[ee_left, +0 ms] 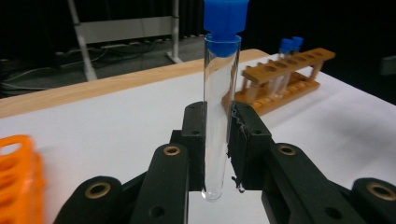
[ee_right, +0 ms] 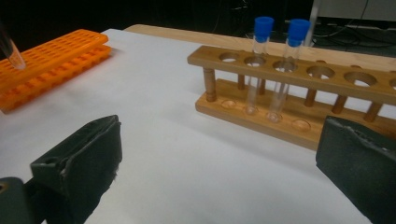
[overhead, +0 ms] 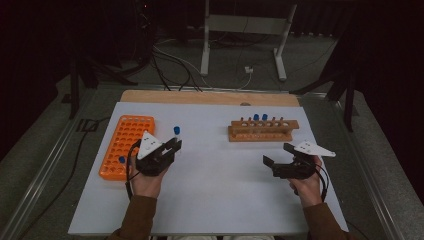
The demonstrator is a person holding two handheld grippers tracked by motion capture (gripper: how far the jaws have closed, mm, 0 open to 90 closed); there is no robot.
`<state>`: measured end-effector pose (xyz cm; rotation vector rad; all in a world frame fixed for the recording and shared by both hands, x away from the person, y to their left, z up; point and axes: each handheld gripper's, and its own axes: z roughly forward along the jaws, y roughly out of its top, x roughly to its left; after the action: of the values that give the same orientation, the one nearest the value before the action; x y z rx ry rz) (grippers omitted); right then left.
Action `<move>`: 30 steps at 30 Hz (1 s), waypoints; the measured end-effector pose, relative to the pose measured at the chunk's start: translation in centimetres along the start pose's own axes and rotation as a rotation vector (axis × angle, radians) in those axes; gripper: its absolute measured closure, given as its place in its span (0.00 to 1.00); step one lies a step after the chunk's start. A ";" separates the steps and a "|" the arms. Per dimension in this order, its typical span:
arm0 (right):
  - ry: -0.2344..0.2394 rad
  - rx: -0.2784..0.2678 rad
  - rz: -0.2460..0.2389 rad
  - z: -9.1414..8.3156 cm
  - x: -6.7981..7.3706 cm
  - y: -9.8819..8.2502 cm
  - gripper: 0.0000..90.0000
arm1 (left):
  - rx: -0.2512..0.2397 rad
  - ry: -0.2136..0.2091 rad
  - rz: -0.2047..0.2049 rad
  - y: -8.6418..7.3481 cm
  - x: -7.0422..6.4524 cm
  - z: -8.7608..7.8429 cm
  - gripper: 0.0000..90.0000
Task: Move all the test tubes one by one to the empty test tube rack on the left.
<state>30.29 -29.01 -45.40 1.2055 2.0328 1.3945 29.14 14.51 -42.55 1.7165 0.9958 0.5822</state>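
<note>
At the left of the high view sits the orange rack [overhead: 126, 145]. Just right of it the left gripper [overhead: 172, 146] grips a blue-capped test tube [overhead: 176, 132] upright: likely a carry toward the wooden rack [overhead: 263, 129], needing an empty hole. The right gripper [overhead: 278, 155] hangs wide open. The left gripper view shows the clamped glass [ee_left: 217, 116]; the right gripper view shows two tubes [ee_right: 259, 65] seated.

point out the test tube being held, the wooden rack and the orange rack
test tube [ee_left: 217, 116], left gripper view, glass wall between the fingers
wooden rack [ee_right: 299, 77], right gripper view, top rail between holes
orange rack [overhead: 131, 131], high view, upper grid
</note>
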 end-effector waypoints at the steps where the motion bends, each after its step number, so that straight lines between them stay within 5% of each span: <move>1: -0.003 0.002 0.003 -0.1 -0.1 -0.1 0.01 | -0.003 0.010 -0.005 0.0 0.3 -0.3 0.87; 10: -0.020 -0.008 0.015 -1.0 -0.6 -0.6 0.01 | -0.029 0.068 -0.020 0.0 2.7 -2.2 0.87; 30: -0.027 -0.023 0.024 -1.5 -1.0 -0.7 0.01 | -0.047 0.137 -0.018 -0.6 5.8 -5.1 0.87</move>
<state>29.47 -30.73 -45.55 1.2371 1.9851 1.4010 28.11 22.14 -41.73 1.6414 1.0840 0.7137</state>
